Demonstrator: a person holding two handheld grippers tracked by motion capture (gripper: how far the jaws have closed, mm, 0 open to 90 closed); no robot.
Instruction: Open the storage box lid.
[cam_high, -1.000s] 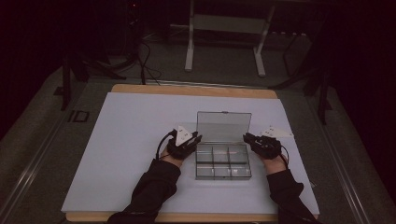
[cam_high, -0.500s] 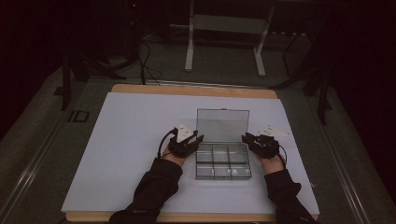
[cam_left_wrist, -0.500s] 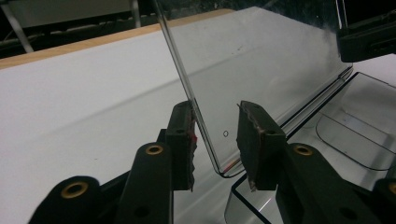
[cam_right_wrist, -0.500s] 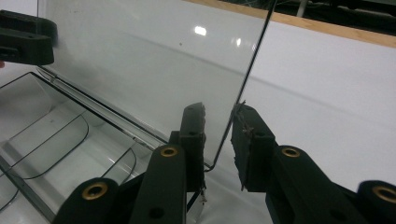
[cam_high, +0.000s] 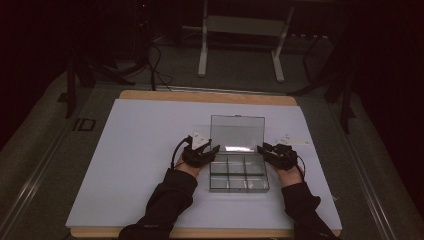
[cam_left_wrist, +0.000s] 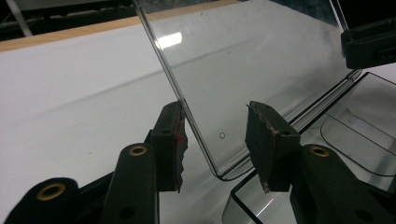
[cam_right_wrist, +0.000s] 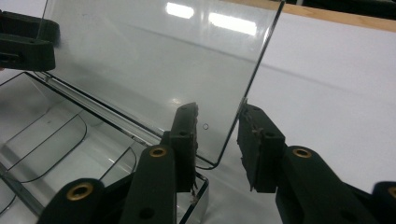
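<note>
A clear plastic compartment box (cam_high: 239, 176) lies on the white sheet with its lid (cam_high: 237, 132) standing upright. My left gripper (cam_high: 202, 152) is at the lid's lower left corner and my right gripper (cam_high: 272, 152) at its lower right corner. In the left gripper view the lid's edge (cam_left_wrist: 196, 135) runs between the jaws of the left gripper (cam_left_wrist: 217, 140), close to the left pad and apart from the right one. In the right gripper view the lid's edge (cam_right_wrist: 231, 133) stands between the spread jaws of the right gripper (cam_right_wrist: 219, 144). Both pairs of jaws have just been opening.
The white sheet (cam_high: 145, 150) covers a wooden table (cam_high: 200, 95). A small white card (cam_high: 294, 140) lies right of the box. Metal stand legs (cam_high: 202, 55) and cables sit on the dark floor behind the table.
Both hands stay at the box's sides and the lid stands upright as before; no clear shift shows at this scale.
</note>
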